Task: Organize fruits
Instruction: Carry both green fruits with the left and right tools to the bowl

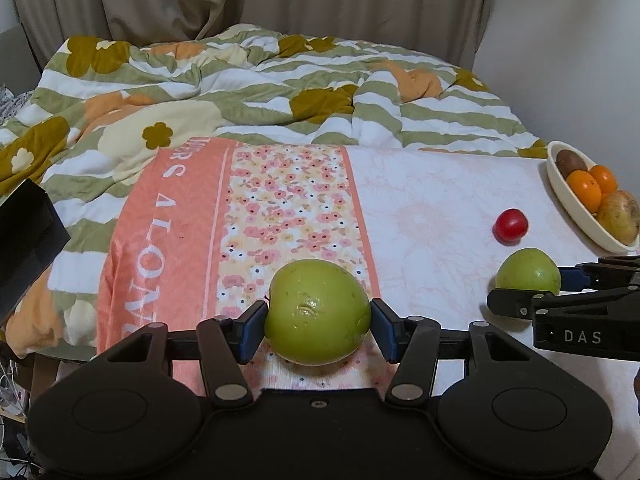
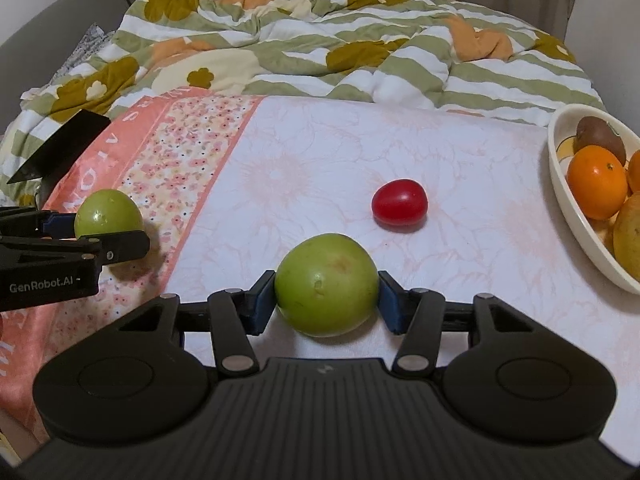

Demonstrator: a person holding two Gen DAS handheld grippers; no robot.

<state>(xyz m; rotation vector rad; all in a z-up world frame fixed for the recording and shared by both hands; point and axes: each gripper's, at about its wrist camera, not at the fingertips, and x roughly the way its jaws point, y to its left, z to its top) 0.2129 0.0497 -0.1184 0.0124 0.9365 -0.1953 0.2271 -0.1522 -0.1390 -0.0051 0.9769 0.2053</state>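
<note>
Both hand-held grippers pinched green apples: the left hand-held gripper one apple, the right hand-held gripper another, nearer the fruit bowl, just short of a red tomato.

bed with quilt, two green fruits, red fruit, bowl

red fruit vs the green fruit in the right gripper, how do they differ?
The small glossy red egg-shaped fruit is much smaller than the round green fruit. The red one lies free on the pale floral cloth, nearer the cream oval bowl; the green one sits between the right gripper's blue pads. The green skin shows brownish marks, the red none. Both rest outside the bowl.
</note>
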